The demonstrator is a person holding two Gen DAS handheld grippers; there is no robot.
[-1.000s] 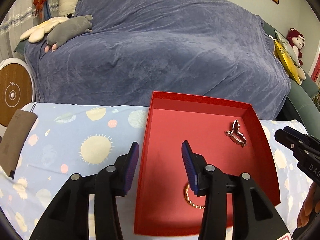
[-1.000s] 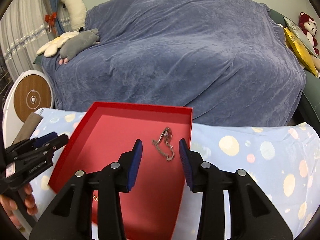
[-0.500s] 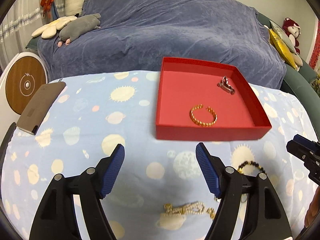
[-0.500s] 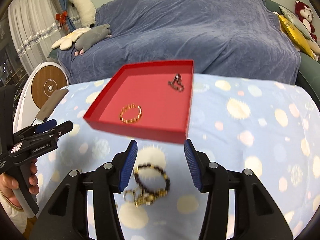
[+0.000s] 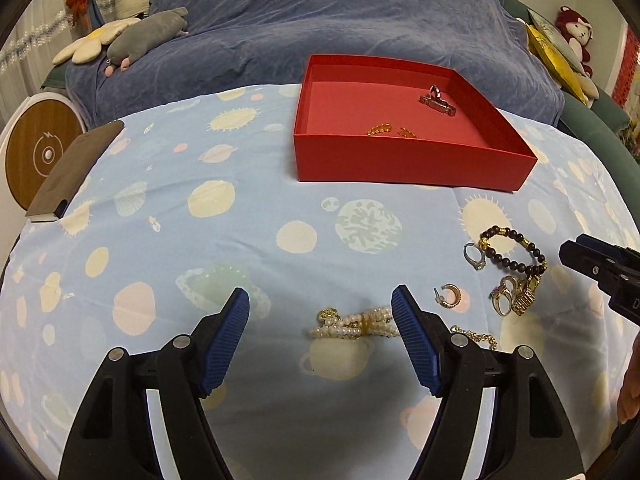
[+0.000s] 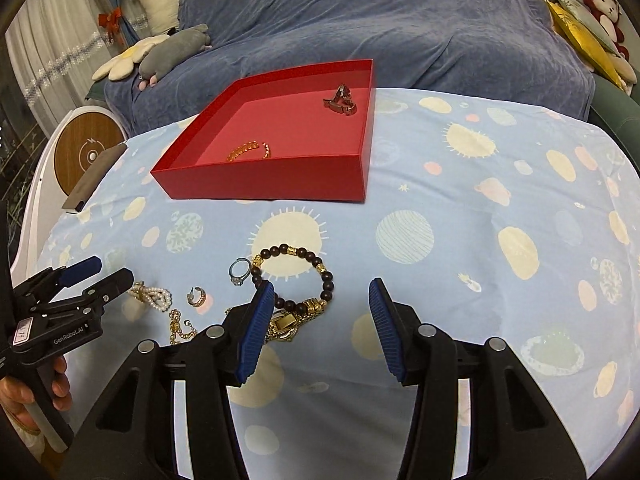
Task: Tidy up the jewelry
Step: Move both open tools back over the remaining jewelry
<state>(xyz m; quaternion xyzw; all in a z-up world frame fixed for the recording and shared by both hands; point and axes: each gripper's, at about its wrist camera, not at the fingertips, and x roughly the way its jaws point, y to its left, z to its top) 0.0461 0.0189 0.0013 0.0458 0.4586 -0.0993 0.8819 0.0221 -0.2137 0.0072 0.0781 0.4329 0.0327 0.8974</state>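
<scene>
The red box (image 6: 280, 184) stands at the far side of the cloth (image 6: 460, 216) and already holds a gold bangle (image 6: 250, 150) and a metal clip (image 6: 340, 102). The other jewelry lies near, left in a loose group. The left gripper (image 5: 320, 312) hangs released over the pearl bracelet (image 5: 352, 326), probably to take it next. The right gripper (image 6: 322, 306) is also released and empty, with the bead bracelet (image 6: 296, 280) just beside its left finger.

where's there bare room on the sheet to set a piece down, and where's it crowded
Bare: the sheet between the red box and phone, and right of the beaded bracelet. Crowded: the cluster around the bracelet, pearl bracelet, ring and hoop earring.
</scene>
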